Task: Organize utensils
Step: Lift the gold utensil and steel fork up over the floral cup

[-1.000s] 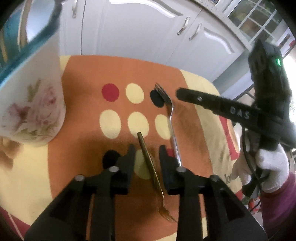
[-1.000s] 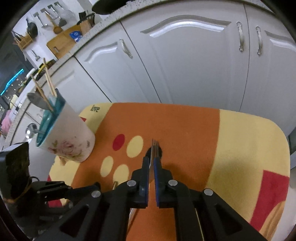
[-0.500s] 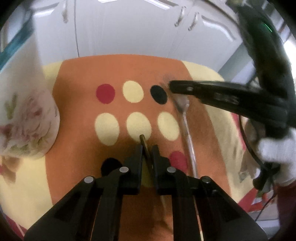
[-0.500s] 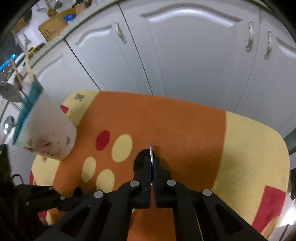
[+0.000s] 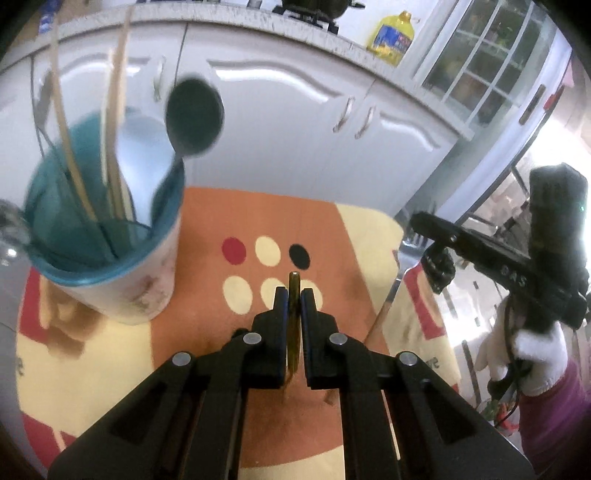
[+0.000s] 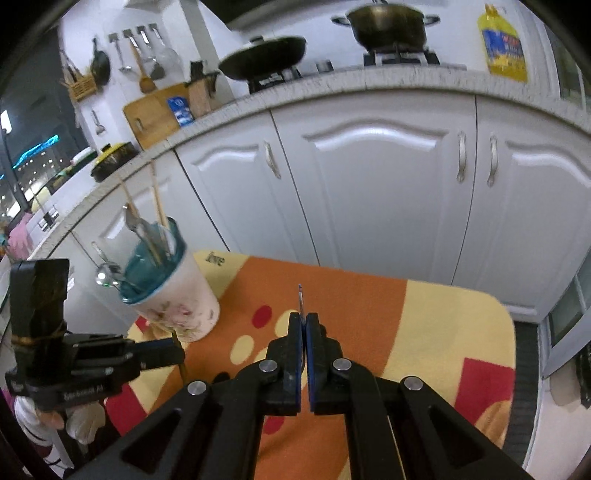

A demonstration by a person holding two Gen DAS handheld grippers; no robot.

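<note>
My left gripper [image 5: 294, 295] is shut on a gold fork [image 5: 294, 317] and holds it lifted above the mat, to the right of the floral cup. The cup [image 5: 122, 280] has a teal inside and holds chopsticks, a spoon and other utensils. My right gripper [image 6: 303, 321] is shut on a silver fork [image 6: 301, 299], whose thin edge sticks up between the pads. In the left wrist view the right gripper [image 5: 436, 236] hangs off the mat's right edge with the silver fork [image 5: 388, 302] slanting down. The cup also shows in the right wrist view [image 6: 177, 299], with the left gripper [image 6: 162, 350] in front of it.
An orange and yellow mat [image 6: 369, 314] with coloured dots covers the small table. White cabinet doors [image 6: 369, 203] stand close behind it. A counter above holds a wok [image 6: 266, 59], a pot [image 6: 388, 26] and a yellow oil bottle [image 6: 502, 44].
Both grippers closed on their forks and lifted them off the mat. The left gripper rose beside the cup; the right gripper rose and drew away to the right.
</note>
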